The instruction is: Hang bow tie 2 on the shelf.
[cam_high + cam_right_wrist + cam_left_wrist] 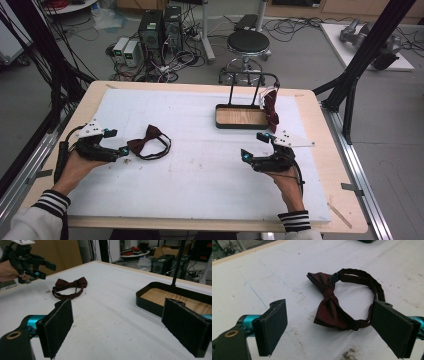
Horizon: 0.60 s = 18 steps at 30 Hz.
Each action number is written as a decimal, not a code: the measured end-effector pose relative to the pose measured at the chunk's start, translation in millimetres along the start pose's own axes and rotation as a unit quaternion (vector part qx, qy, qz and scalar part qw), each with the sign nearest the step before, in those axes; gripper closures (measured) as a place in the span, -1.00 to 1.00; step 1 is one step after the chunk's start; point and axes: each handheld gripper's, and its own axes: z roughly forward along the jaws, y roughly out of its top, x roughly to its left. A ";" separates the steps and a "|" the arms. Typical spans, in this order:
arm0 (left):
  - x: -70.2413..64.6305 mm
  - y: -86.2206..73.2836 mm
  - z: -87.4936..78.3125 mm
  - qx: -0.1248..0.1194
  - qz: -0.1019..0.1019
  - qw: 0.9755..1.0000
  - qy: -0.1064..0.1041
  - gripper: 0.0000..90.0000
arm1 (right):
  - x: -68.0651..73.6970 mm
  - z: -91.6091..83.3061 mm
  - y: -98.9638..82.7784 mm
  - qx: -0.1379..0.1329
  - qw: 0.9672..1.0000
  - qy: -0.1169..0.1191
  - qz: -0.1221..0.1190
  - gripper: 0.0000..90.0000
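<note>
The left gripper [114, 141] has its jaws wide open and they hold nothing. The dark red bow tie [329, 303] lies flat on the white mat [249, 270], a little ahead of these jaws and in the line of the gap between them. In the left gripper view its bow sits nearer to the right jaw than to the left one, and its black strap [364, 280] makes a loop that curves behind the right jaw. The clasp end of the strap is just beside the inner face of that jaw; I cannot tell if it touches it or not. The left jaw is apart from the bow, with bare mat between them.

The right gripper [255, 145] is also wide open and it grips nothing. Between its jaws there is only the mat. Just beyond its right jaw stands a black tray [150, 293] with a wooden floor, and a thin black post rises from it. In the high view a second dark red tie [270, 107] seems to hang on the rack above this tray. The bow tie [68, 286] on the mat lies far ahead of the right gripper's left jaw, well apart from it, near the left gripper [41, 270].
</note>
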 end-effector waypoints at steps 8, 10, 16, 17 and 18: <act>4.8 6.0 18.0 0.077 0.010 0.997 -0.004 -0.59 | -0.5 -0.1 -0.2 0.000 1.000 0.000 -0.004 -0.78; 5.7 7.7 22.2 0.094 0.010 0.996 -0.004 -0.58 | 0.8 -0.3 -0.1 0.003 1.000 0.003 -0.001 -0.78; 7.6 12.2 31.1 0.123 0.013 0.992 -0.015 -0.48 | 1.3 -0.3 -0.1 0.000 1.000 0.006 -0.001 -0.79; 8.3 12.9 31.8 0.121 0.010 0.992 -0.018 -0.46 | 1.4 -0.3 0.0 0.000 1.000 0.006 -0.002 -0.79; 8.9 13.3 32.4 0.120 0.006 0.993 -0.021 -0.44 | 1.7 -0.3 0.0 0.000 1.000 0.006 -0.002 -0.79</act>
